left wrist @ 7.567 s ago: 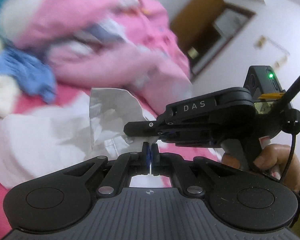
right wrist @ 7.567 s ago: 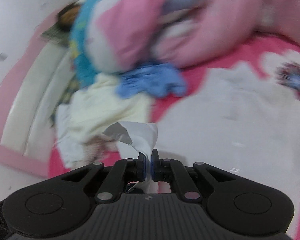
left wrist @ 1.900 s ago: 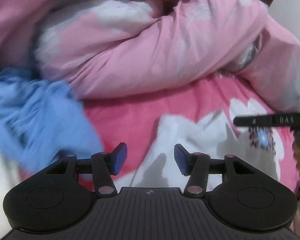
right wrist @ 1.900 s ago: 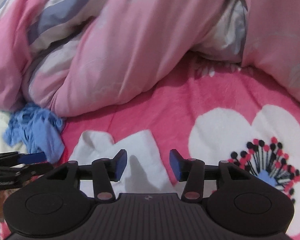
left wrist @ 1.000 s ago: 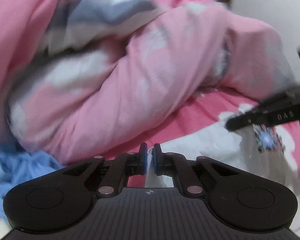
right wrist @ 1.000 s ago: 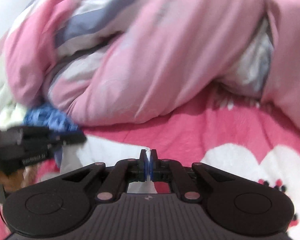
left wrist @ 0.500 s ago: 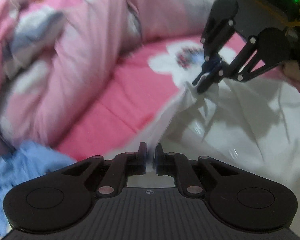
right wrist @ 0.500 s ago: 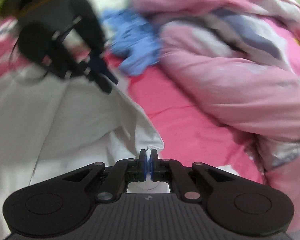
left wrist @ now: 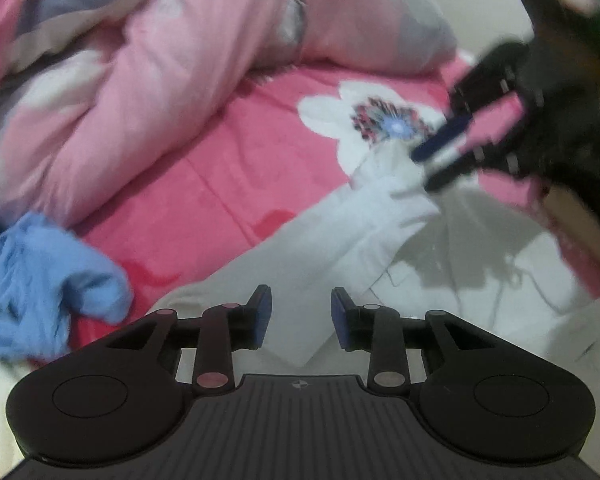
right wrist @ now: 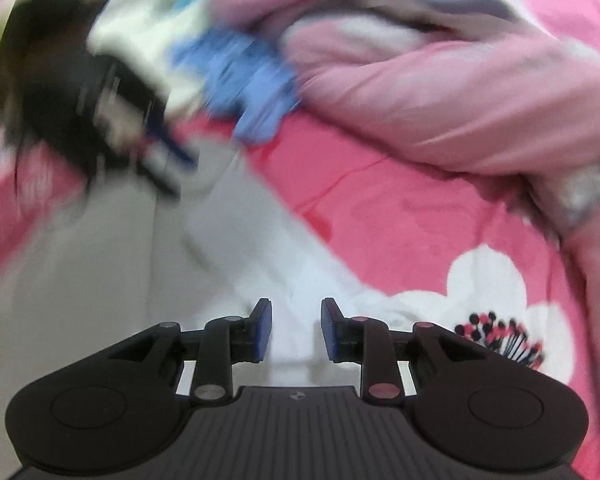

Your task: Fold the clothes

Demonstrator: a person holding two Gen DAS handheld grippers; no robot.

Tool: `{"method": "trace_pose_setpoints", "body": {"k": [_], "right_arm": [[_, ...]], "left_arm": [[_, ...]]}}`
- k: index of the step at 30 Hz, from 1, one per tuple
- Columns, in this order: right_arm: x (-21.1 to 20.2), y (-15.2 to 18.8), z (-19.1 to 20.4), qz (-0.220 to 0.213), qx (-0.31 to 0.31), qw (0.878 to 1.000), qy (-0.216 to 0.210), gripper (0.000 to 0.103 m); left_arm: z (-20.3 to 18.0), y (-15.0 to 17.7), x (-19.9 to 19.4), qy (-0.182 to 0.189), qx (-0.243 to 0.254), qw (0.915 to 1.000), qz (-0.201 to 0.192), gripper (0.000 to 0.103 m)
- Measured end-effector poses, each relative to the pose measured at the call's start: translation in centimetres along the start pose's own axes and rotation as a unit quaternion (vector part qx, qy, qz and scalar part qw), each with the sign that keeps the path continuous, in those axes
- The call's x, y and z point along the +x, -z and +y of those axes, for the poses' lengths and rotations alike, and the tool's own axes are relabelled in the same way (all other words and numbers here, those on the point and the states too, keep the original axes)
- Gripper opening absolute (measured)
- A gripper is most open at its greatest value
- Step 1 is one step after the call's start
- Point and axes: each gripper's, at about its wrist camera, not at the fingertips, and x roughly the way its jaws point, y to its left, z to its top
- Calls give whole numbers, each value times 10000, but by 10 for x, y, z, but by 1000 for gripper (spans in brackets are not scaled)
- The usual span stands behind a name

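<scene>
Bed (left wrist: 236,184) in pink floral sheet carries a rumpled pink duvet (left wrist: 148,64) and a white garment (left wrist: 340,240), spread flat with creased folds. Blue cloth (left wrist: 40,280) lies bunched beside it. Left hand-held gripper (left wrist: 301,316) and right hand-held gripper (right wrist: 296,330) both gape wide over the white fabric, holding nothing.

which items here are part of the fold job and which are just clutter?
In the job:
- white garment, spread on the bed
- left gripper, open
- right gripper, open

Lying about:
- blue garment, crumpled beside the white one, likely queued
- pink duvet, bunched behind
- pink flowered bedsheet, the work surface
</scene>
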Motion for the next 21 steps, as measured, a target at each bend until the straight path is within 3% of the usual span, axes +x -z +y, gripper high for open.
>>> {"method": "trace_pose_setpoints", "body": {"k": [3,8,14,17,21], "right_arm": [[19,2,-11,195,435,9987,-178,22],[69,26,-21,1044,607,9922,294,11],[66,19,-30,953,1189,9874,421,12],[71,14,-35,960,1352,9844,585,12],[79,8,-41,968,1567,9796,804,12]], "left_arm": [[-12,1,37,-206,385,9981,426,32],[-19,16,60,-475,554,9959,534,33],[-10,2,42,-223,314,9986,367,34],[-5,-3,49,-425,132,9983,388,40],[-6,0,67,-724,140,9947,718,40]]}}
